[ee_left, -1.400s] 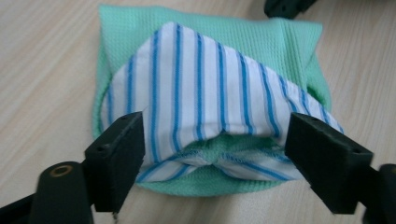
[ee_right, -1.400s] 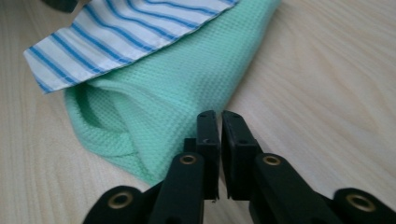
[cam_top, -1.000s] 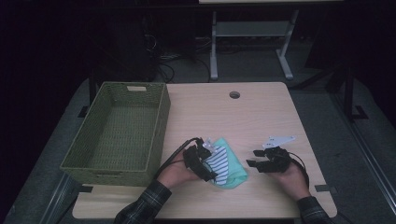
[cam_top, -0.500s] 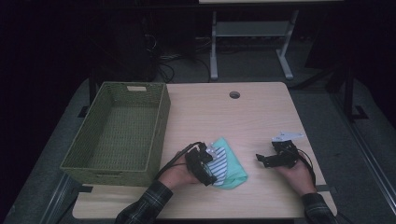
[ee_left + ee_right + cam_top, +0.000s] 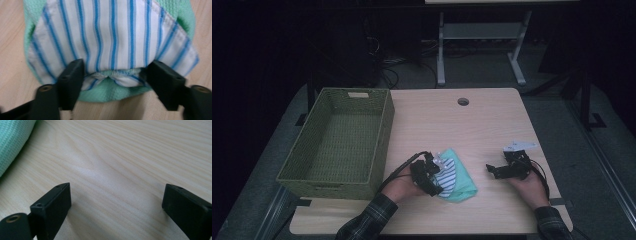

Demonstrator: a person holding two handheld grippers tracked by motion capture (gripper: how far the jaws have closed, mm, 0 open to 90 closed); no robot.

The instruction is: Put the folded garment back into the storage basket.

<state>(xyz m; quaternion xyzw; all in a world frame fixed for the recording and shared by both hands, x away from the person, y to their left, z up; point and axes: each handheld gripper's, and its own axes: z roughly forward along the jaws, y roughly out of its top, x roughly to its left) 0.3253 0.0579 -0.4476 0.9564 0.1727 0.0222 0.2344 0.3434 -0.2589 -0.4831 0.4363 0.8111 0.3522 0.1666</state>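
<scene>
Folded cloth bundle (image 5: 454, 175), striped over mint: at 6 o'clock on counter (image 5: 472, 125), just right of wicker basket (image 5: 337, 140). Left gripper (image 5: 113, 75): jaws astride bundle's near edge, just been closing, pads apparently not yet pressing. Right gripper (image 5: 115, 202): open, empty, at 4 o'clock. Risk: pinching striped layer alone, unfolding on lift.

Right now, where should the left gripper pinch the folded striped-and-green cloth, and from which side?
Grip the near folded edge of the cloth, where the striped layer rolls over the green one. That bunched hem sits between the left gripper jaws, which have just been closing. Come in low from the person's side, along the table.
</scene>
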